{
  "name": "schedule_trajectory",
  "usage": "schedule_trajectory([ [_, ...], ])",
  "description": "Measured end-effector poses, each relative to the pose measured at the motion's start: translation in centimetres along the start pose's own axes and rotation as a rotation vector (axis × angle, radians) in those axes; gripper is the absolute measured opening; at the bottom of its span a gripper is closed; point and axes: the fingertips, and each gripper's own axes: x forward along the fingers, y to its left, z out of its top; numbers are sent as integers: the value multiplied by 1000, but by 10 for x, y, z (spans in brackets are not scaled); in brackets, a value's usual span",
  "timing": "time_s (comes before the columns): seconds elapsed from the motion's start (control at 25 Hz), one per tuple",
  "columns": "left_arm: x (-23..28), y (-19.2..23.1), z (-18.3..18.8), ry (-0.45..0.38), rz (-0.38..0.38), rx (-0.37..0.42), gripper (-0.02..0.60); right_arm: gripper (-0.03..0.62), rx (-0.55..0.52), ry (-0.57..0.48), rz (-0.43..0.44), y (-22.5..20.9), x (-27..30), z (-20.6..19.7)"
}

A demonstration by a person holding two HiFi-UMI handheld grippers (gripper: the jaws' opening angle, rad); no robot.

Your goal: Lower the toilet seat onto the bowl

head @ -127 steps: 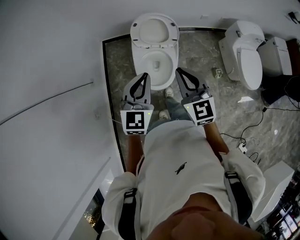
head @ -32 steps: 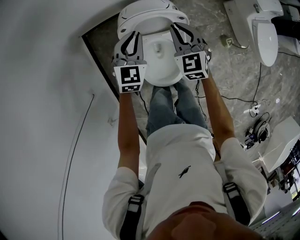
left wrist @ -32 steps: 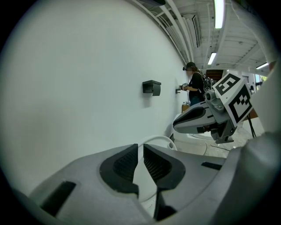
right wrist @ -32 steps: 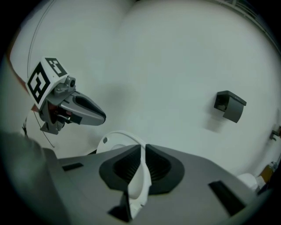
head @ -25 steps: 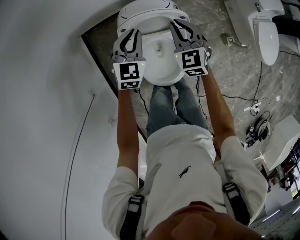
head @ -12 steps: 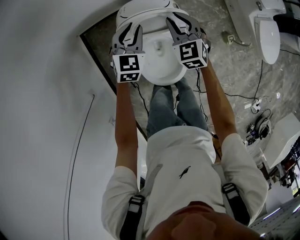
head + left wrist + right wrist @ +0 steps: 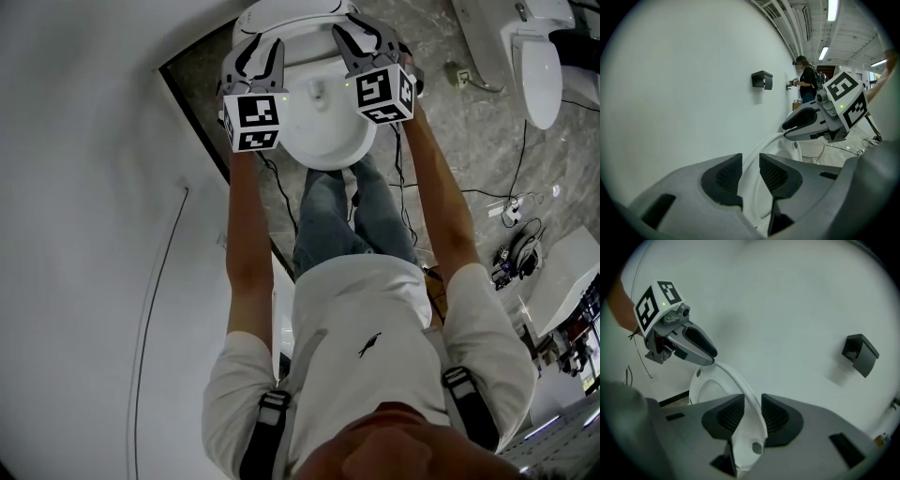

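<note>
Your left tongs and right tongs have just been opening. Both now stand a little apart, and no pad presses on anything. The toilet seat is between the two tongs. Its left rim runs through the gap of the left tongs and its right rim through the gap of the right tongs, and its broad white face spans from one to the other. So the grip is released, but the tongs are not yet clear of the rim.

In both gripper views the rim arches up beyond the pads against the wall. From this I judge that the seat is tilted and not yet flat. In the head view I cannot separate the seat from the bowl below it, so no contact is shown. What is left, I think, is the rest of the descent, and then taking the tongs off the rim.
</note>
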Motion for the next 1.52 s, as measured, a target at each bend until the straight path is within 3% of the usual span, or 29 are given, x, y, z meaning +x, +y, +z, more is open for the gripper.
schedule_trajectory([
  [0.56,8,3,-3,18,14,15,118,87,-15,12,-14,-1,5,-6],
  [1.52,-20,-26,-17,10,-33,11,118,86,-10,-8,-10,24,-30,-13],
])
